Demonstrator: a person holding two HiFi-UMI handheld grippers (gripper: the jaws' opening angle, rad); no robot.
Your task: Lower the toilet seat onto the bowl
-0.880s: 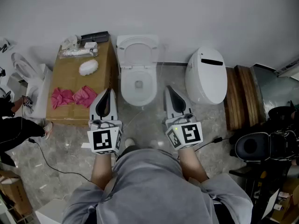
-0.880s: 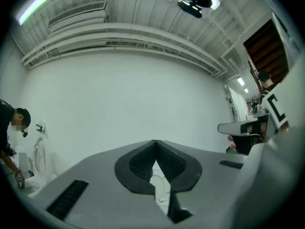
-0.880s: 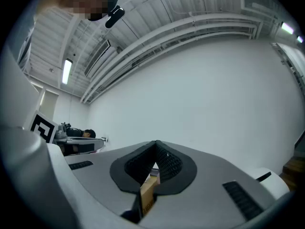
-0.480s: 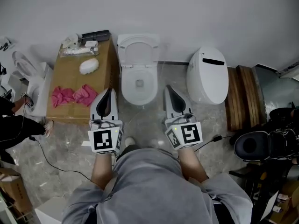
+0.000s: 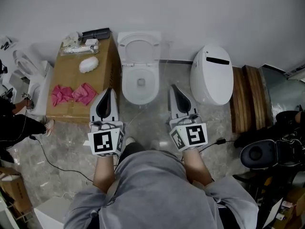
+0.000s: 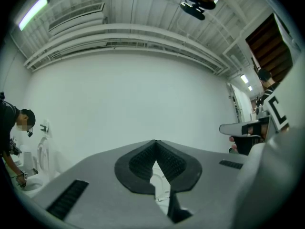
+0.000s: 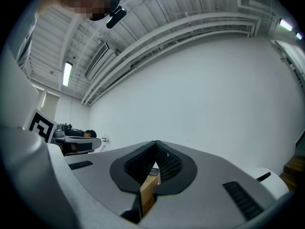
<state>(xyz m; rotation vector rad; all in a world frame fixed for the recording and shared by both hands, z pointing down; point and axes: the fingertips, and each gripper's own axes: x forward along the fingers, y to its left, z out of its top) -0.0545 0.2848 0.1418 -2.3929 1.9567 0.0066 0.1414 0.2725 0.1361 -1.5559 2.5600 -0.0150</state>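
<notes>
The left gripper point(image 5: 108, 97) is pointing forward toward the wall, its jaws pressing together at the tips and pinching nothing; in the left gripper view a sliver of white porcelain is showing through the narrow gap below the meeting pads point(image 6: 143, 162); the right gripper point(image 5: 174, 94) is sitting level with it, its jaws likewise closing tip to tip on nothing, and in the right gripper view a brown box edge is showing far beyond the gap under its pads point(image 7: 167, 162); both grippers are hovering over the grey floor point(image 5: 147, 125), apart from each other, with the toilet bowl point(image 5: 125, 85) lying ahead and between them, touched by neither; the toilet seat point(image 5: 123, 50) is standing raised, leaning back toward the white wall point(image 5: 190, 8) behind the bowl, so the bowl's opening is lying uncovered; to the left of the bowl, just beside it, a cardboard box point(image 5: 71, 75) is carrying two pink cloths point(image 5: 71, 95) and a white rounded object point(image 5: 88, 64); to the right a second white toilet point(image 5: 212, 78) is sitting with its lid down; beyond that, wooden slats point(image 5: 248, 99) are lying on the floor; a person in dark clothing point(image 5: 16, 125) is crouching at the left edge.
</notes>
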